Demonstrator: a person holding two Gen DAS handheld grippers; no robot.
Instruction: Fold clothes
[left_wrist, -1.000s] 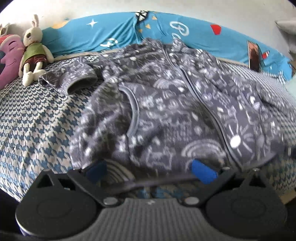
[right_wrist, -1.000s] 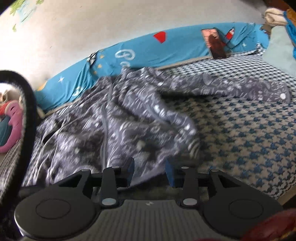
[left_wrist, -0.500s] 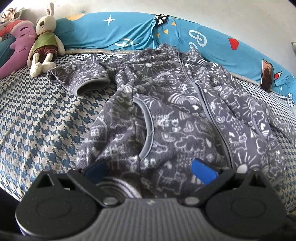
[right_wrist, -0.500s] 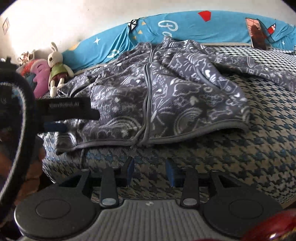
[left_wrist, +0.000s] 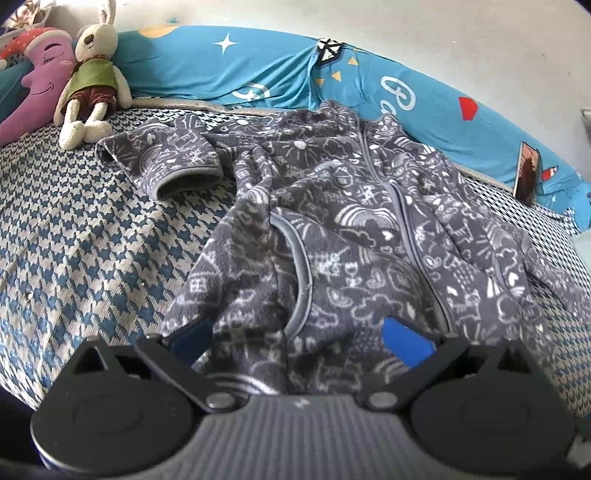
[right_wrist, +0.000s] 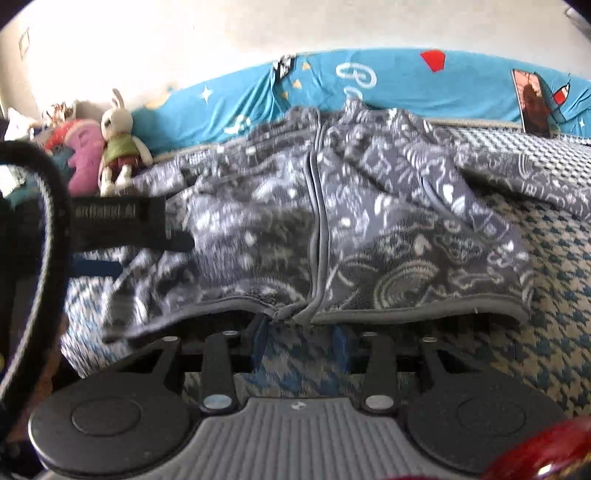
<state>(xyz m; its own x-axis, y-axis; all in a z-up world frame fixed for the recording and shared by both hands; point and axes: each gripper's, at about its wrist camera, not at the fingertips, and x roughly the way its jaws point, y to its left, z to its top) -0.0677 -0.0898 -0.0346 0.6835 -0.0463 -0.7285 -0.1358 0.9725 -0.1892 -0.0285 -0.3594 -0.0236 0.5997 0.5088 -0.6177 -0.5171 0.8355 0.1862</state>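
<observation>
A grey fleece jacket with white doodle print lies front up, zipped, on the houndstooth bed cover. Its left sleeve is bent toward the wall. My left gripper is wide open over the jacket's lower left front, one blue pad at each side of the fabric. My right gripper is open just in front of the hem, at the bottom of the zip, with only bed cover between its fingers. The left gripper shows at the left of the right wrist view.
A plush rabbit and a purple plush sit at the back left. A blue printed bolster runs along the wall, with a phone leaning on it at the right. The right sleeve trails right.
The jacket's right side, bunched up at the right gripper a second ago, now lies flat. The right gripper has come up to the hem at the zip. The left view has swung slightly left.
</observation>
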